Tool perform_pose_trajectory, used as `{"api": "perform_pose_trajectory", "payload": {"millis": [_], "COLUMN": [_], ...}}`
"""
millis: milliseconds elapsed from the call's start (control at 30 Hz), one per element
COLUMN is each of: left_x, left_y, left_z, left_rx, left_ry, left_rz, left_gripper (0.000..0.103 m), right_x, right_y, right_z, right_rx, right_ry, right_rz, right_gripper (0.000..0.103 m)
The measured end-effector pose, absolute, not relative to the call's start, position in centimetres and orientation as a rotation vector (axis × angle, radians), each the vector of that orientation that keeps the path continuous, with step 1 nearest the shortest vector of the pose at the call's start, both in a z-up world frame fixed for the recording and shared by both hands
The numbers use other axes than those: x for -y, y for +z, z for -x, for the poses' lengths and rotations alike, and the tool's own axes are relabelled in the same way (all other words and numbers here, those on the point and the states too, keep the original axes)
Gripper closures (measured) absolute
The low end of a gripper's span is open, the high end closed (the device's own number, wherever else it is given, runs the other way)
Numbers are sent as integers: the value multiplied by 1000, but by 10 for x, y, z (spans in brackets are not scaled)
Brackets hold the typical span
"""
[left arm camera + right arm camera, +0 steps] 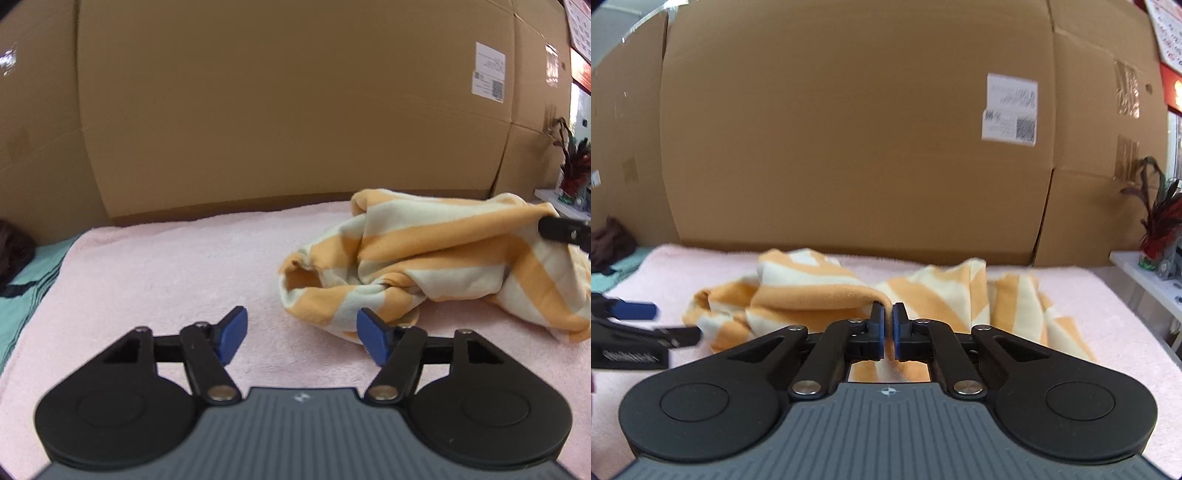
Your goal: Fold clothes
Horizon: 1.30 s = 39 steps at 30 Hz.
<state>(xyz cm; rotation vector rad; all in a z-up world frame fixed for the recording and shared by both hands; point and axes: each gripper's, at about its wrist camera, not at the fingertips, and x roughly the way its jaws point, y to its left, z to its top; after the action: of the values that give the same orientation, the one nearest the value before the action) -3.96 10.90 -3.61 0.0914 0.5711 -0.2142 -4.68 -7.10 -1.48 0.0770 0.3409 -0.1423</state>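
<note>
— Fingers on the left gripper? 
— Spread wide, grasping nothing, low over the pink towel.
— And the right gripper?
— Clenched on a fold of the striped garment, crumpled on that towel before the cardboard box.

- Orange and cream stripes on the garment, crumpled.
- Pale pink towel over the surface.
- Plain brown cardboard behind, white label stuck on.
- Black left claw, blue pads.
- Teal cloth at the edge.
</note>
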Motion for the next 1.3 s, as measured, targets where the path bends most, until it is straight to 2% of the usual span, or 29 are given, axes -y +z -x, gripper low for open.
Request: {"api": "perform_pose_trajectory", "payload": {"millis": [100,167,200,233,267,400,833,933,1000,1067,1133,1167,1200,1233,1300], "left_x": [-104,-104,-105,-105,-105,-102,-91,-94,-97,-94,-89,-87,-84,-82,-77], "left_y": [-35,-35,-36,-37,-39,-37,-48,-43,-38,-38,-41,-43,-44,-46,-48], "left_z": [34,31,29,26,24,32,90,96,99,92,82,76,71,65,54], "left_rx": [-579,-589,-609,-629,-647,-639,-654,-633,-615,-626,-649,-660,-671,-682,-705], "left_ry": [-272,-330,-360,-390,-419,-479,-565,-546,-531,-529,-534,-536,-538,-541,-545], "left_rz": [-88,-50,-24,2,32,101,-89,-116,-127,-107,-72,-55,-38,-20,15], "left_gripper": [41,50,57,81,93,96,97,91,80,40,20,10,7,12,50], "right_x": [80,86,92,97,101,115,156,152,150,150,148,145,139,133,123], "right_y": [-9,-7,-6,-6,-5,-9,-31,-34,-35,-28,-21,-19,-19,-20,-25], "right_z": [61,70,74,77,80,90,127,132,136,139,138,134,128,124,118], "right_rx": [-295,-268,-258,-252,-248,-245,-362,-389,-399,-344,-291,-281,-282,-288,-306], "right_ry": [-151,-158,-157,-155,-155,-183,-240,-226,-214,-189,-156,-143,-140,-148,-171], "right_rz": [-96,-111,-128,-147,-163,-204,-257,-207,-180,-210,-247,-252,-240,-215,-162], "right_gripper": [100,100,100,100,100,100,100,99,97,88,73,70,66,64,63]}}
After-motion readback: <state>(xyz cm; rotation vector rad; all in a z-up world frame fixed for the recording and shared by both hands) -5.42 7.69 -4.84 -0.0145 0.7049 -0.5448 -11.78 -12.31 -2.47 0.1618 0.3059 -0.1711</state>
